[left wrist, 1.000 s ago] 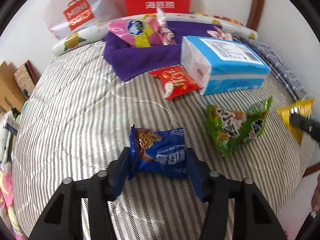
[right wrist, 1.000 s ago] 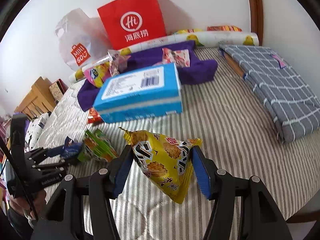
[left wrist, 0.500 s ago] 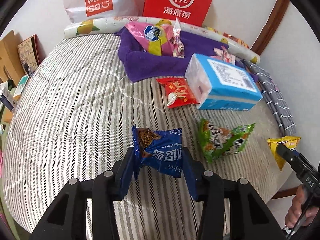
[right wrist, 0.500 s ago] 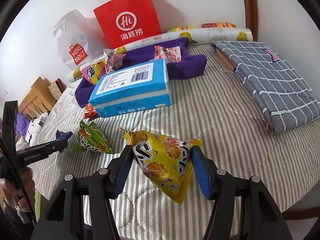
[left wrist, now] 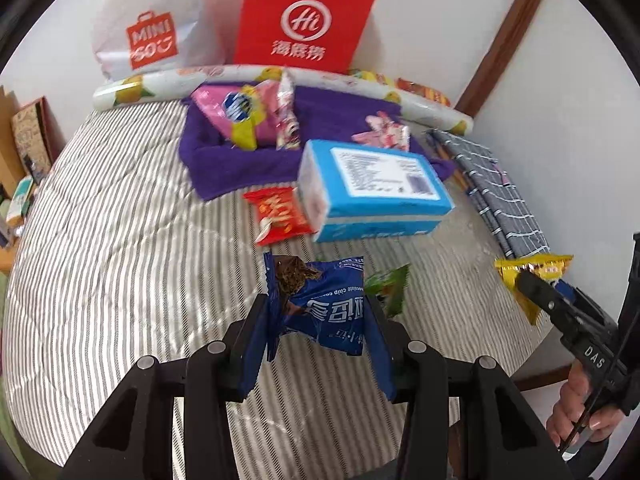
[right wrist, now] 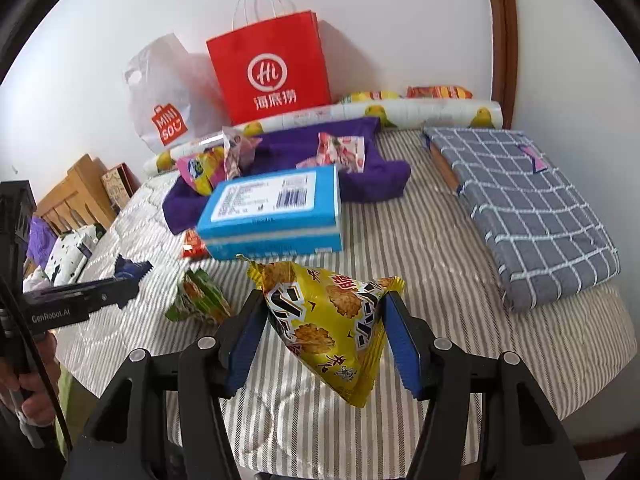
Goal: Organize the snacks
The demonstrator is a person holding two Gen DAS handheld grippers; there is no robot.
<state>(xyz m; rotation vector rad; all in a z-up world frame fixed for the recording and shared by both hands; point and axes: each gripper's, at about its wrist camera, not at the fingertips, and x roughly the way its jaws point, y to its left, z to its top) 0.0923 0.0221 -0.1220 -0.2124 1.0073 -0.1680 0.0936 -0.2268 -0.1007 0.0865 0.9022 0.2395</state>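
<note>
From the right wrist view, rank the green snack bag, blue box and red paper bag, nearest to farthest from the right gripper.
1. Green snack bag, just left of the right gripper.
2. Blue box, behind it, mid-bed.
3. Red paper bag, against the wall.

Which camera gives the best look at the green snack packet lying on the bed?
The right wrist view: the green snack packet lies nearly whole on the striped bed. In the left wrist view only its corner peeks from behind the held blue cookie packet.

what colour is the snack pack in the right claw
Yellow snack pack, printed with crackers and black-and-white lettering; clearest in the right wrist view.
</note>
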